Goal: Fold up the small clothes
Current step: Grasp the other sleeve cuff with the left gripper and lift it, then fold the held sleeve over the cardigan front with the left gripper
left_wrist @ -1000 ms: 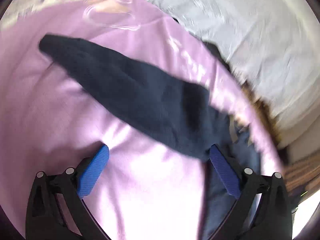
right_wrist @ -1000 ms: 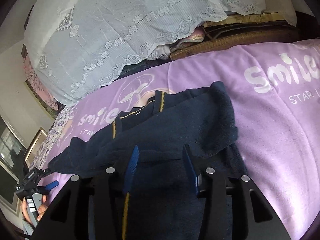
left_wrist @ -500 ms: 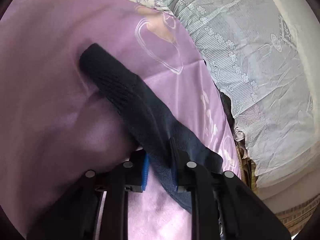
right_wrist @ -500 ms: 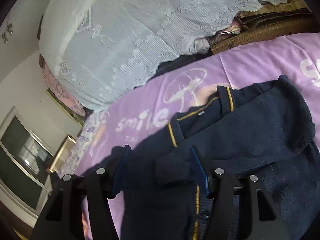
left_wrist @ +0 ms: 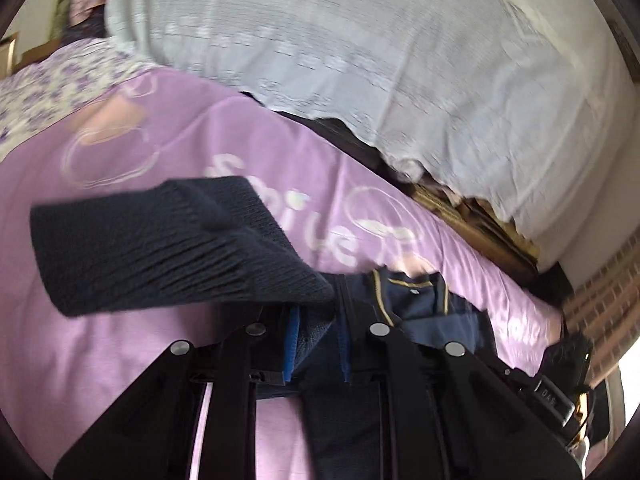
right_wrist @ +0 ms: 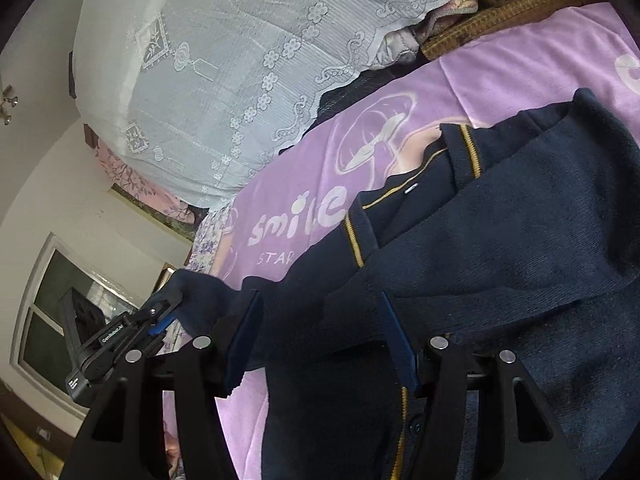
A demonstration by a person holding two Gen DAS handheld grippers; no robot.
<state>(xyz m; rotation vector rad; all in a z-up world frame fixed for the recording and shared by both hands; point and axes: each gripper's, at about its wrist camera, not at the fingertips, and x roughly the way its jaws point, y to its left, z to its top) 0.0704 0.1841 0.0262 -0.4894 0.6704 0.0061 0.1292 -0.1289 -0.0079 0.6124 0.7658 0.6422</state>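
Left gripper: its blue pads are drawn close and clamped on the navy sleeve, which rises between them; in the right wrist view the same gripper shows at far left, pinching the sleeve's end.

Sleeve: ribbed knit, held clear of the bedding, its cuff fanning out ahead of and to the left of the left fingers; the picture is blurred here.

Right gripper: its blue pads stand wide apart, one on either side of a band of navy knit; no grip on the cloth is visible.

Cardigan: a small navy knit with gold trim along its collar lies spread on the bedspread ahead of and to the right of the right fingers, its other sleeve already folded across the chest; the body runs down beneath the right pad.

Collar: in the left wrist view the collar lies just ahead of the left gripper's right finger.

Bedspread: lilac, printed "smile" in white, ahead of the right gripper's left finger.

Backdrop: a white lace cover is draped over a bulky pile beyond the bedspread; a window is at far left.
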